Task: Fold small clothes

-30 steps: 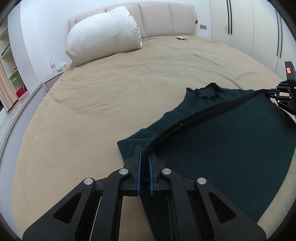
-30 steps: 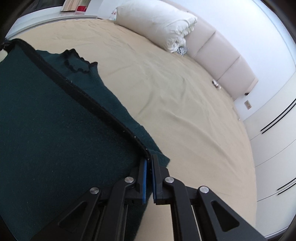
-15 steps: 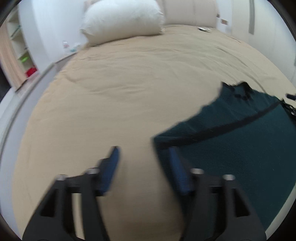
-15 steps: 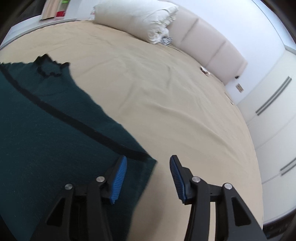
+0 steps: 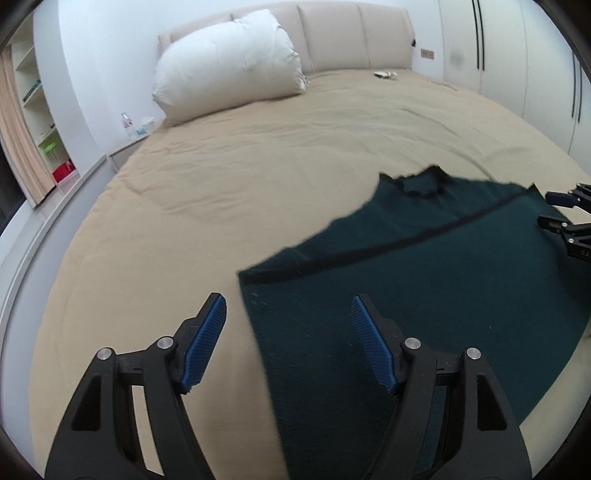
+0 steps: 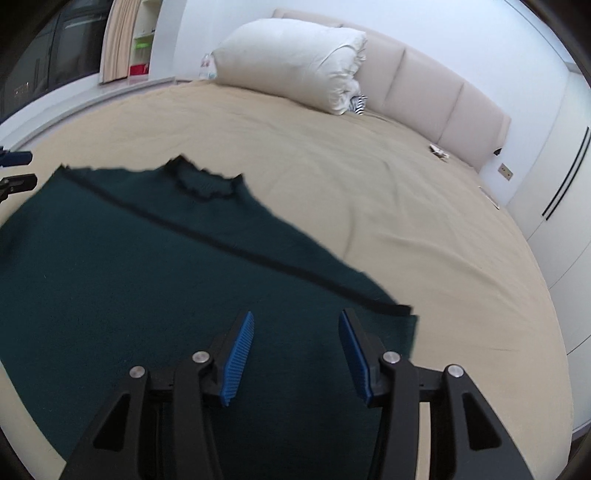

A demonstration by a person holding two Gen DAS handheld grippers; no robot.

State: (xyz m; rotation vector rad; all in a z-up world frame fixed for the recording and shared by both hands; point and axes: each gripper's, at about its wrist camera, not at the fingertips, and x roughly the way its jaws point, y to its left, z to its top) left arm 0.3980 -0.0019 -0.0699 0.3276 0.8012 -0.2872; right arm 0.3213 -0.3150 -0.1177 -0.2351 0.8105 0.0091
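A dark green knitted garment (image 5: 436,280) (image 6: 122,266) lies flat on the beige bed, folded over, with a black hem line across it and a frilled collar (image 6: 205,182) at the far edge. My left gripper (image 5: 288,306) is open above the garment's left corner, nothing between its blue pads. My right gripper (image 6: 295,321) is open above the right corner, also empty. Each view shows the other gripper's tips at the picture's edge: the right gripper (image 5: 561,210) and the left gripper (image 6: 16,170).
The beige bed (image 5: 258,177) stretches ahead to a padded headboard (image 5: 354,33). A large white pillow (image 5: 225,66) (image 6: 291,59) lies at the head. A small object (image 5: 384,74) rests near the headboard. Wardrobe doors (image 5: 509,55) stand right; shelves (image 5: 33,96) left.
Both grippers were shut on the garment's hem and holding it up. They have opened and let it go. The hem now lies flat on the garment, and both grippers have pulled back.
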